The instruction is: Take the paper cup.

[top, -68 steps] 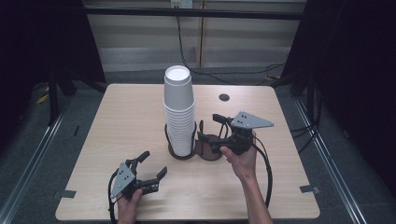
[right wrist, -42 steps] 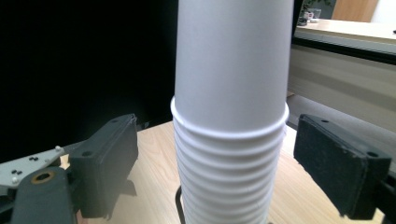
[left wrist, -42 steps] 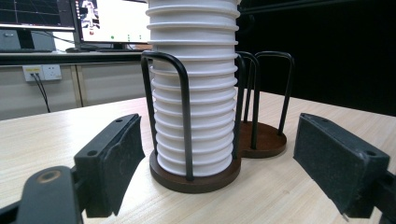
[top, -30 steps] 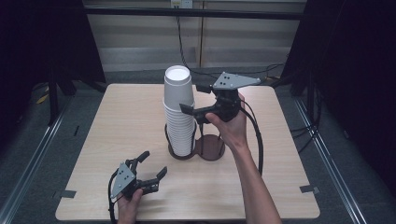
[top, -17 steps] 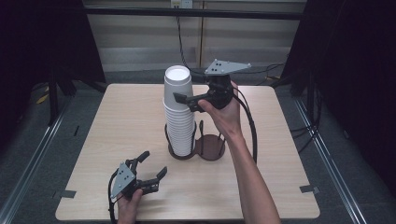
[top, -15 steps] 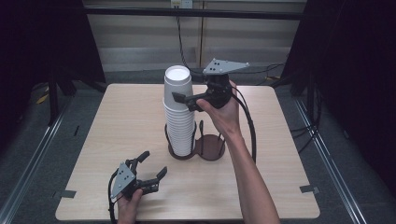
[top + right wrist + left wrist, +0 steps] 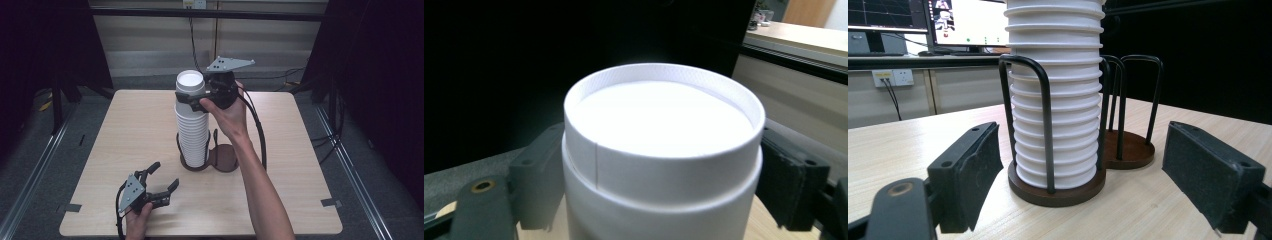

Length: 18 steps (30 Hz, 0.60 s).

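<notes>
A tall stack of upturned white paper cups (image 7: 192, 135) (image 7: 1058, 100) stands in the left ring of a dark two-ring holder (image 7: 225, 157) (image 7: 1130, 150) with black wire uprights, at the table's middle. My right gripper (image 7: 192, 91) (image 7: 664, 150) is raised to the top of the stack, open, with one jaw on each side of the top cup (image 7: 190, 80) (image 7: 659, 115). Its pads sit close against the cup's sides. My left gripper (image 7: 165, 175) (image 7: 1083, 165) rests near the front edge, open and empty, pointing at the stack.
The holder's right ring (image 7: 226, 156) has no cups in it. The light wooden table (image 7: 300, 150) is bare around the holder. Cables trail from both grippers. Dark curtains stand at both sides and a grey floor surrounds the table.
My right gripper rose from beside the holder's empty ring to the top of the stack and edged left until its jaws straddle the top cup. The left gripper has stayed still.
</notes>
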Each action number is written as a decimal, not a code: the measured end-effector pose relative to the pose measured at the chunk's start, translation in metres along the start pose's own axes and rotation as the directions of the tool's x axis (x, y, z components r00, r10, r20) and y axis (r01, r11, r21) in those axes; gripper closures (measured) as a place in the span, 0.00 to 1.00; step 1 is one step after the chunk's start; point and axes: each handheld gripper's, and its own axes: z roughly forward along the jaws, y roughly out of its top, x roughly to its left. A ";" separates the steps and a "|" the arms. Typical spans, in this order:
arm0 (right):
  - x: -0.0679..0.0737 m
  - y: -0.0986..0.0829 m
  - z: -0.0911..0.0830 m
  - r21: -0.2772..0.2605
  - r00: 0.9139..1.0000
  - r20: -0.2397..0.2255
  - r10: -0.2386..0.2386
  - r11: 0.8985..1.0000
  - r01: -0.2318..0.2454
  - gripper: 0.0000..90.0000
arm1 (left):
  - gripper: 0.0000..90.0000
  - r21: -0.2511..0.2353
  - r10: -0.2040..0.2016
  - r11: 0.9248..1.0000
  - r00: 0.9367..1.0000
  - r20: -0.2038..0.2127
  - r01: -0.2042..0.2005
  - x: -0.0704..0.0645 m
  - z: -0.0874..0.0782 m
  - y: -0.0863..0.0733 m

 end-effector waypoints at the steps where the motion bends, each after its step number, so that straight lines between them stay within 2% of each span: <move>1: 0.001 0.001 0.000 0.004 1.000 0.005 0.008 1.000 -0.008 0.22 | 0.17 0.000 0.000 1.000 1.000 0.000 0.000 0.000 0.000 0.000; 6: 0.002 0.004 0.000 0.028 1.000 0.005 0.006 1.000 -0.006 0.23 | 0.17 0.001 0.012 1.000 1.000 0.003 -0.012 0.001 0.000 0.000; 8: 0.002 0.004 0.000 0.030 1.000 0.004 0.004 1.000 -0.004 0.23 | 0.17 0.000 0.003 1.000 1.000 -0.003 -0.003 0.000 0.000 0.000; 9: 0.002 0.005 0.000 0.033 1.000 0.005 0.003 0.999 -0.003 0.23 | 0.17 0.000 -0.007 1.000 1.000 0.008 0.007 0.000 0.000 0.000; 12: 0.002 0.005 0.000 0.038 1.000 0.006 0.001 0.999 -0.001 0.23 | 0.17 0.000 0.002 1.000 1.000 0.002 -0.002 0.000 0.000 0.000; 13: 0.002 0.006 0.000 0.039 1.000 0.007 0.002 0.999 -0.003 0.23 | 0.17 0.006 0.026 1.000 1.000 0.007 -0.027 0.002 0.000 0.001; 18: 0.002 0.009 -0.002 0.025 1.000 0.008 0.005 1.000 -0.006 0.23 | 0.17 0.001 0.004 1.000 1.000 -0.001 -0.004 0.000 0.000 0.000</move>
